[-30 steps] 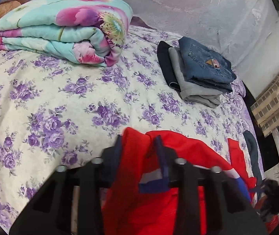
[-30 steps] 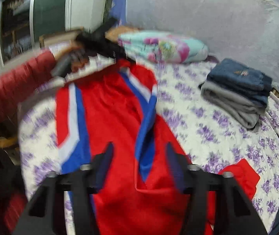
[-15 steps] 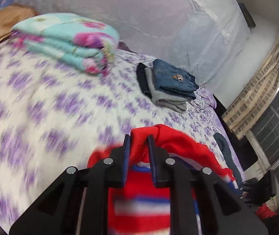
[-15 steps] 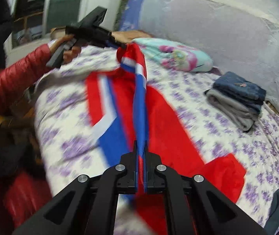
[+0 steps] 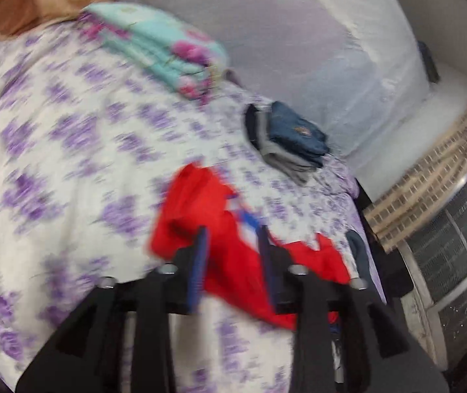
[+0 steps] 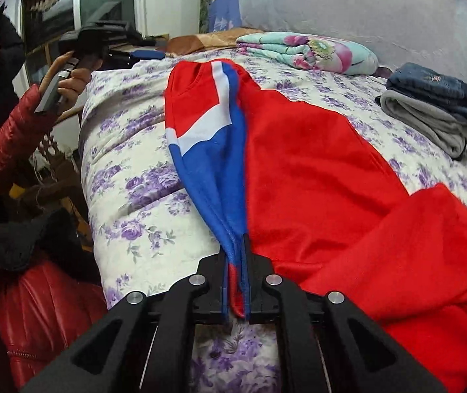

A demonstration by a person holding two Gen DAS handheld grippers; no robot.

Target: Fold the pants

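The red pants [image 6: 315,163] with a blue and white side stripe lie lengthwise on the purple-flowered bed [image 6: 128,170]. My right gripper [image 6: 237,245] is shut on the blue striped edge near the camera. In the blurred left wrist view the pants [image 5: 233,245] lie on the bed past my left gripper [image 5: 233,239], which is open with nothing between its fingers. In the right wrist view the left gripper [image 6: 145,54] is lifted clear at the far left, held by a hand in a red sleeve.
A stack of folded jeans and grey pants [image 6: 430,108] sits at the right of the bed. A folded floral quilt [image 6: 305,50] lies at the far end. The bed's edge drops off at left. A window and curtain [image 5: 430,196] are at right.
My left gripper has let go of the far end of the pants and opened, and the pants have dropped flat onto the bed. My right gripper stays shut on the stripe.
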